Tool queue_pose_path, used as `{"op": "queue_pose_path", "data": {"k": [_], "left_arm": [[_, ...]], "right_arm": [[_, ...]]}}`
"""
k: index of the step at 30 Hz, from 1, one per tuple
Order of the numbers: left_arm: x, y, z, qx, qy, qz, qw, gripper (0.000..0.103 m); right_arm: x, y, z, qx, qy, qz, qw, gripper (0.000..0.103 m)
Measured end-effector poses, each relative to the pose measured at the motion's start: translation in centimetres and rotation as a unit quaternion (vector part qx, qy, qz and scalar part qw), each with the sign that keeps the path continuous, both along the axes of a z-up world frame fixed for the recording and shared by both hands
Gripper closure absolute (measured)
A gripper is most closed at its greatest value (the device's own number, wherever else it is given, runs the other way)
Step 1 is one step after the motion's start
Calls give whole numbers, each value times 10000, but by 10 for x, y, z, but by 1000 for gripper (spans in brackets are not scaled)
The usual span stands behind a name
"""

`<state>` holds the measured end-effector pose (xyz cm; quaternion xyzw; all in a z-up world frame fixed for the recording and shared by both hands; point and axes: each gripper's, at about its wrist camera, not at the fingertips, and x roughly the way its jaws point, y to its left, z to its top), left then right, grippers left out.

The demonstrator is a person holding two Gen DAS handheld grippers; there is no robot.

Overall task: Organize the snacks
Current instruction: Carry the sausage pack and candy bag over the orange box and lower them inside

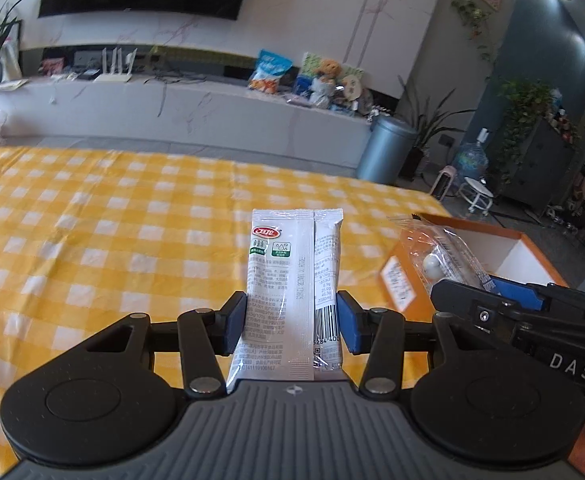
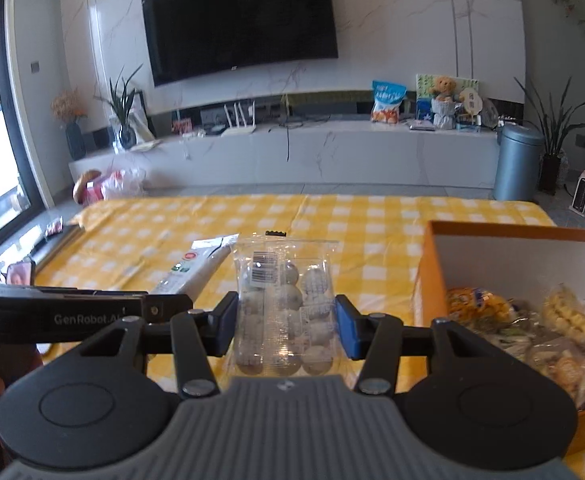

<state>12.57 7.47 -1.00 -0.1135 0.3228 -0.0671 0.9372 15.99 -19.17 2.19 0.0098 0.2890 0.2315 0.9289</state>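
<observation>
Two snack packs up off the checked tablecloth (image 2: 252, 216), both left of the orange box (image 2: 512, 240), itself already part full of wrapped snacks (image 2: 532, 332). Largest, white sachet (image 1: 292, 292): clamped at mid-length between the left gripper (image 1: 292, 322) pads, probably light and soft, slippery film, best pinched across the flat sides; red logo, green badges and barcode visible, small print unreadable. Smaller, clear pack of pale balls (image 2: 286, 304): clamped in the right gripper (image 2: 286, 326), likely light, crinkly, crushable; "DAS" and "GenRobot.AI" legible on gripper bodies.
</observation>
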Motion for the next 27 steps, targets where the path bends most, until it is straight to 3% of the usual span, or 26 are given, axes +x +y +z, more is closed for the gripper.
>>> {"op": "queue_pose_path", "data": {"k": [4,7,14,22,27], "left_arm": [[2,-32,19,-49,-240,-379,9990,48],[10,-62,29,121,-363,-707,9968,48],[38,-137,43,315,-480,-1543,9864,48],[81,-204,32,543,-135,-2124,9756,48],[101,-232,7,1015,167,-2277,9683,48]], "right_arm": [[-8,-33,20,31,-236,-152,9996,53],[-9,-62,33,104,-312,-318,9990,53],[-2,-129,50,-114,-514,-878,9947,53],[25,-187,47,-754,-548,-1340,9866,53],[50,-218,30,-1029,-275,-1504,9829,53]]}}
